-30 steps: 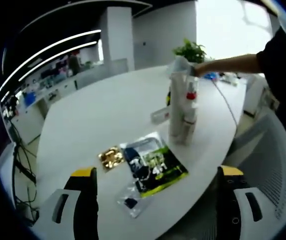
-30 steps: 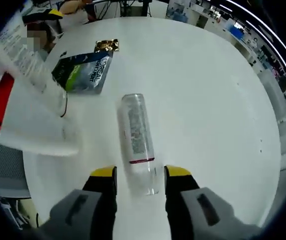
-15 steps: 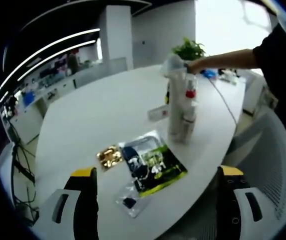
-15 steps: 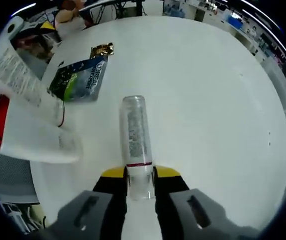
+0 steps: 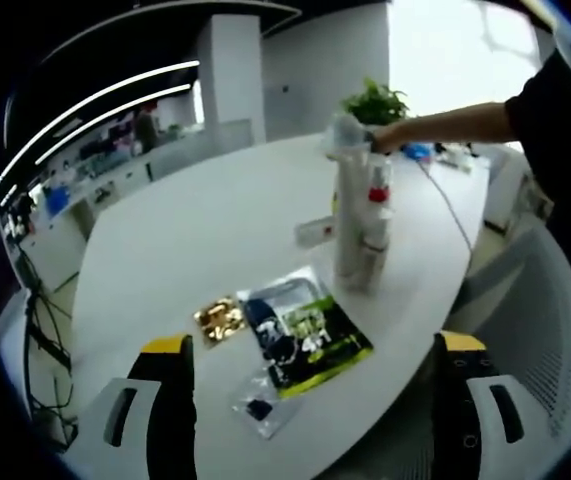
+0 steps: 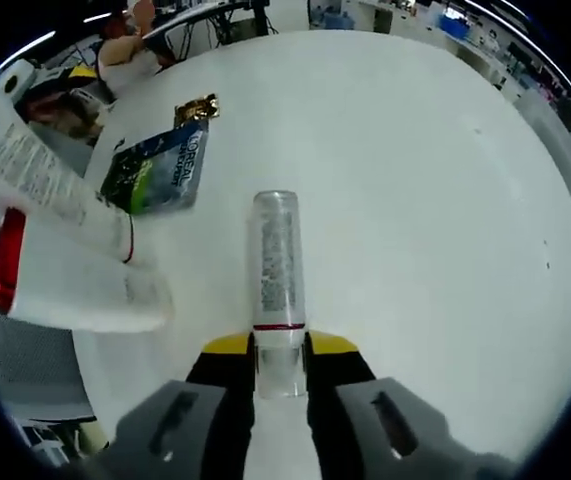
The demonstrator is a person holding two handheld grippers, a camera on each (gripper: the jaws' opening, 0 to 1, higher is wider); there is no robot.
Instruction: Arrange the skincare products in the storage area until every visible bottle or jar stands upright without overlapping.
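Right gripper [image 6: 280, 352] clamped narrow on the clear cap end of a lying clear bottle [image 6: 277, 270], its printed label too small to read, a thin red band near the cap. Just left in the right gripper view, two white tubes [image 6: 55, 240] standing close, one with a red band, fine print unreadable. Farther out, a dark-and-green sachet [image 6: 157, 168] reading "L'OREAL", and past it a small gold sachet [image 6: 196, 106]. Broad bare white table [image 6: 415, 200] to the right and beyond the bottle.

Left gripper [image 5: 315, 385] held wide apart, nothing between the jaws, hanging over the table's near edge. In the left gripper view, a small clear packet [image 5: 262, 403] nearest, then the green sachet and gold one, then the upright tubes near the right edge. Potted plant [image 5: 375, 102] at the far end.
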